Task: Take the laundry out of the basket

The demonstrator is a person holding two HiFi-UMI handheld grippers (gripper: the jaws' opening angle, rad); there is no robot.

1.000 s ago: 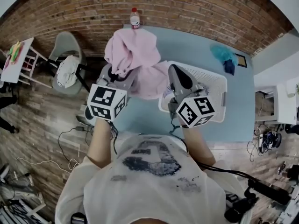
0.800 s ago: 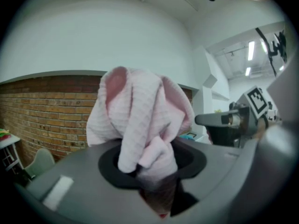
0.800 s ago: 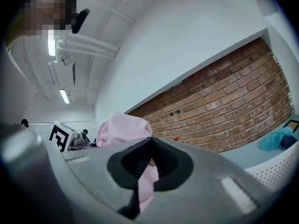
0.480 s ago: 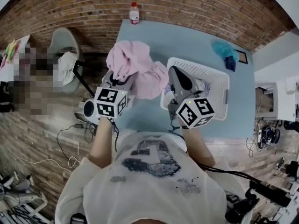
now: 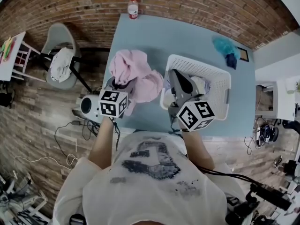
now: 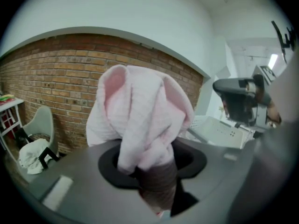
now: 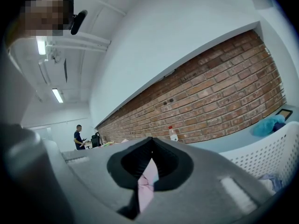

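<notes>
A pink garment (image 5: 134, 72) hangs bunched over the blue table (image 5: 154, 36), just left of the white laundry basket (image 5: 213, 74). My left gripper (image 5: 120, 84) is shut on it; in the left gripper view the pink garment (image 6: 140, 120) rises out of the closed left gripper (image 6: 145, 171). My right gripper (image 5: 177, 78) is over the basket's left side and shut on a thin edge of the pink garment (image 7: 148, 183), pinched in the right gripper (image 7: 145, 171). Light laundry (image 5: 200, 85) lies in the basket.
A plastic bottle (image 5: 133, 7) stands at the table's far edge by the brick wall. A teal and dark cloth (image 5: 226, 48) lies at the far right beside a small frame. A grey chair (image 5: 58, 55) with white cloth stands left of the table. Cables lie on the floor.
The pink garment has come down from a high, spread-out hold to a lower bunch left of the basket. Both grippers keep their hold.
</notes>
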